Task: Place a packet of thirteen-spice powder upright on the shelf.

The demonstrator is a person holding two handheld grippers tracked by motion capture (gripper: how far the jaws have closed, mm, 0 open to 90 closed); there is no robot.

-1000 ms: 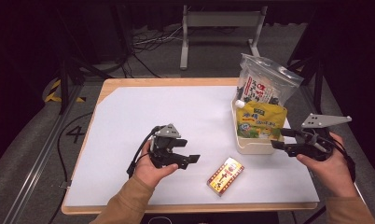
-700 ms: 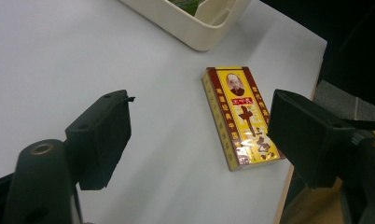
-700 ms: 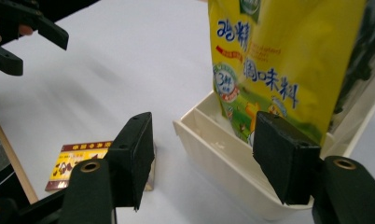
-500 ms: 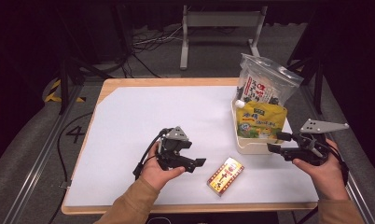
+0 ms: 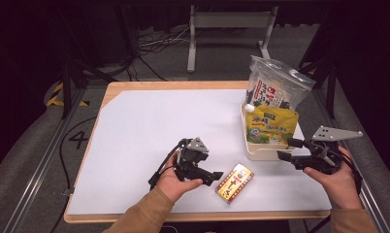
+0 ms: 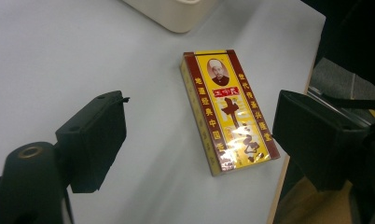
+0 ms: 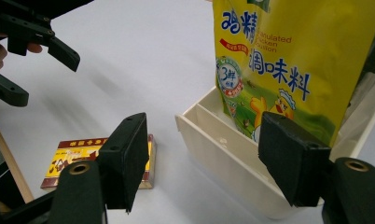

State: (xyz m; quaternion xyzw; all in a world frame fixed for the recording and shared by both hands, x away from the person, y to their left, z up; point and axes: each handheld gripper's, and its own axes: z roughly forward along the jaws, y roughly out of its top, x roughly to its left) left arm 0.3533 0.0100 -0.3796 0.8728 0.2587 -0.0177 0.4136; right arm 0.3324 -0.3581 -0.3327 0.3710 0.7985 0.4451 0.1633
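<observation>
— Two grippers over the white sheet-covered table (image 5: 149, 121), both with jaws parted and nothing between them. The left gripper (image 5: 216, 177) sits low near the front edge, its jaws aimed at the flat yellow-and-maroon printed box (image 5: 235, 182).

— Touching it?

— No, just beside it. In the left gripper view the box (image 6: 228, 109) lies flat between the two spread jaws, apart from both, one long side running close to the table's wooden front edge (a thin strip of white shows between them).

— And the right gripper (image 5: 286, 150)?

— Held by the right hand (image 5: 334, 175) near the table's right edge, jaws pointing at the cream rectangular plastic bin (image 5: 261, 151). In the right gripper view the bin (image 7: 223, 158) stands between the open jaws, apart from them, with a divider wall visible inside.

— What's in the bin?

— A yellow-and-green stand-up seasoning pouch (image 5: 271, 126) upright in it, and behind that a clear plastic bag with red-and-white print (image 5: 278, 87), leaning up past the table's back edge. Which compartment each occupies I cannot tell.

— Open room?

— Plenty. The whole left half and centre of the sheet lie bare; everything is grouped toward the right and front. The box lies near the bin's front corner, not touching it.
</observation>
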